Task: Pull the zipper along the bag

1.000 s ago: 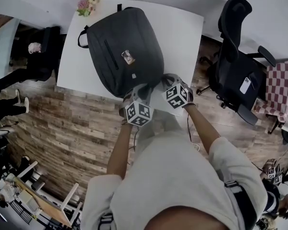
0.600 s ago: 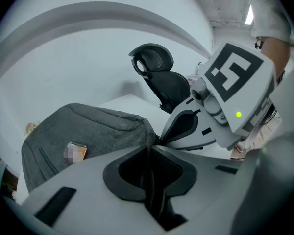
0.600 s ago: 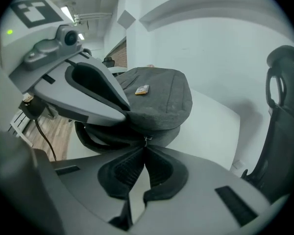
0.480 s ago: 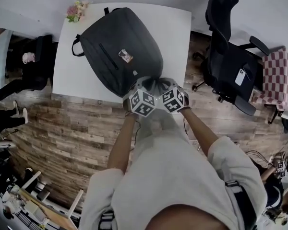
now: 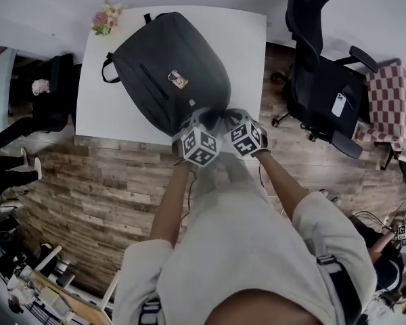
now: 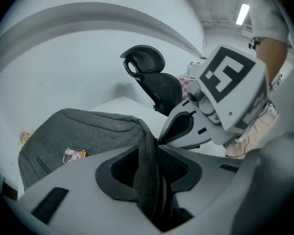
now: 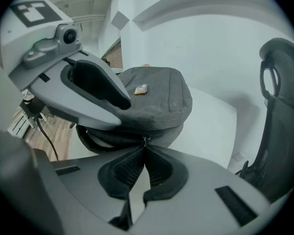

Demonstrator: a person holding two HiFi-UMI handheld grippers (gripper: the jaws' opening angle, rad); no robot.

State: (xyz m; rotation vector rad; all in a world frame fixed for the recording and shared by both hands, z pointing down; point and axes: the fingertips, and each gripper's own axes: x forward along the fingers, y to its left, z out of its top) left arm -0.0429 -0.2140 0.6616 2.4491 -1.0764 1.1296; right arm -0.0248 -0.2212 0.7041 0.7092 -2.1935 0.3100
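A dark grey backpack lies on the white table, its near end at the table's front edge. Both grippers meet at that end. My left gripper has a raised fold of the bag's fabric between its jaws. Those jaws are opening, and the ribbed right pad shows beside the fold. My right gripper is shut, its tips pinching the small metal zipper pull at the bag's seam. In the right gripper view the backpack stretches away beyond the left gripper.
A black office chair with a phone on its seat stands right of the table, a checkered seat beyond it. Flowers sit at the table's far left corner. A person sits left of the table. Wooden floor lies below.
My left gripper has moved up and to the right, and now sits right beside the right gripper at the bag's near end. The right gripper has barely shifted.
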